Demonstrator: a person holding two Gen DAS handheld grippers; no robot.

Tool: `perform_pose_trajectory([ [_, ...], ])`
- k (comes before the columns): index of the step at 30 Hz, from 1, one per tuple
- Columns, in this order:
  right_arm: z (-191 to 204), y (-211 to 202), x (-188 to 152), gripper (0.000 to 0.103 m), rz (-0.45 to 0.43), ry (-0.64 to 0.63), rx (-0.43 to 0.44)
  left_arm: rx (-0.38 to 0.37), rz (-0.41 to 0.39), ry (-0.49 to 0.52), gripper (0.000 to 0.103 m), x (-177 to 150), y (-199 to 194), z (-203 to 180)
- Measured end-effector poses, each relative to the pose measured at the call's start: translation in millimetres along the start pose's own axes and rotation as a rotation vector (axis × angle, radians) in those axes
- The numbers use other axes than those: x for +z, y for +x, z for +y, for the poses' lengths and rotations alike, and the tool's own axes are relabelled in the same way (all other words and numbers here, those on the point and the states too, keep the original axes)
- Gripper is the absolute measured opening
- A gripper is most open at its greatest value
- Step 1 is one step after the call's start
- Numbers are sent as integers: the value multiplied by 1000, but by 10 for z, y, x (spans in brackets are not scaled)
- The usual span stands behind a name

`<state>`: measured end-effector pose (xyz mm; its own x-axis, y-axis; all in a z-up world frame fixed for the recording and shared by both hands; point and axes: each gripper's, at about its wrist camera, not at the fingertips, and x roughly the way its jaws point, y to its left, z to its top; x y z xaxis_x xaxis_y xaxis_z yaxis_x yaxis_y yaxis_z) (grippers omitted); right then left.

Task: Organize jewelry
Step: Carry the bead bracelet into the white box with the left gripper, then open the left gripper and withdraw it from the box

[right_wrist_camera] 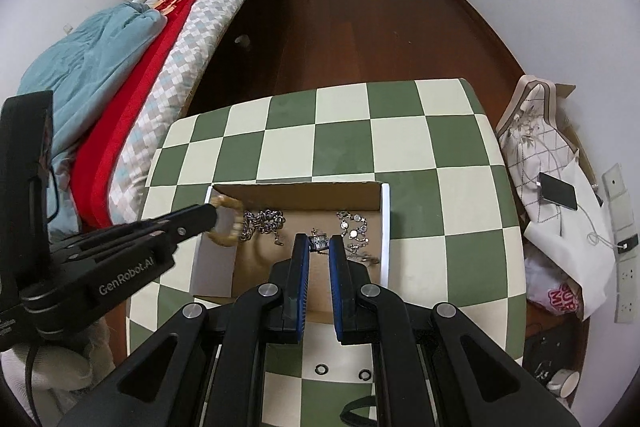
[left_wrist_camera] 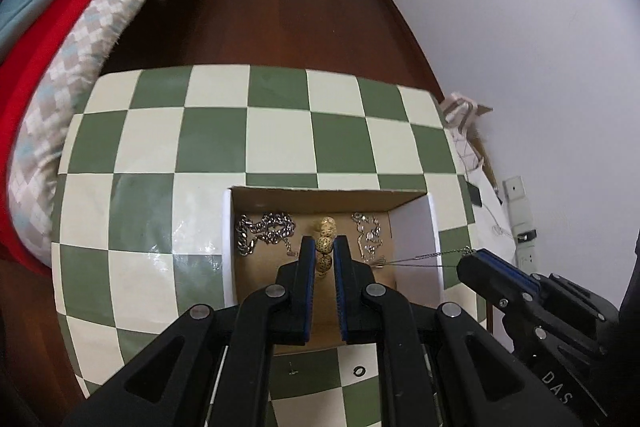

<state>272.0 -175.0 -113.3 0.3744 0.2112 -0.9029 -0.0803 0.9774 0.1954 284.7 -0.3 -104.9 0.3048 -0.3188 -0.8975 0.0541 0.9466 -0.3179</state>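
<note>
Over the cardboard box (left_wrist_camera: 332, 193), my left gripper (left_wrist_camera: 323, 247) pinches a bead bracelet (left_wrist_camera: 326, 241) (speckled gold) and my right gripper (right_wrist_camera: 319, 243) pinches a thin chain (left_wrist_camera: 430, 256).

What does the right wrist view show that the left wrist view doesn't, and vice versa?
Right wrist only: the phone on the pile beside the table, two small rings on the near tiles, and the left gripper from the side, shut on the beaded bracelet.

Left wrist only: the right gripper from the side, a thin chain running taut from it into the box.

Both: checkered table, open cardboard box, a heavy silver chain and a finer one lying inside, bed, wooden floor.
</note>
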Motion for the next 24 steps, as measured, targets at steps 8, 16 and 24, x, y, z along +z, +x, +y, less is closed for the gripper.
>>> perform_pose_trajectory([
  [8,-46,218,17,36,101,19,-46,275,-79,73,74,-32,-98,143],
  [16,-4,268,-89,96,101,-10,-135,453,-185,87,103,-179,-306,313],
  [24,64,323,-304,103,87,-38,-220,457,-228,68,103,-446,-427,341],
])
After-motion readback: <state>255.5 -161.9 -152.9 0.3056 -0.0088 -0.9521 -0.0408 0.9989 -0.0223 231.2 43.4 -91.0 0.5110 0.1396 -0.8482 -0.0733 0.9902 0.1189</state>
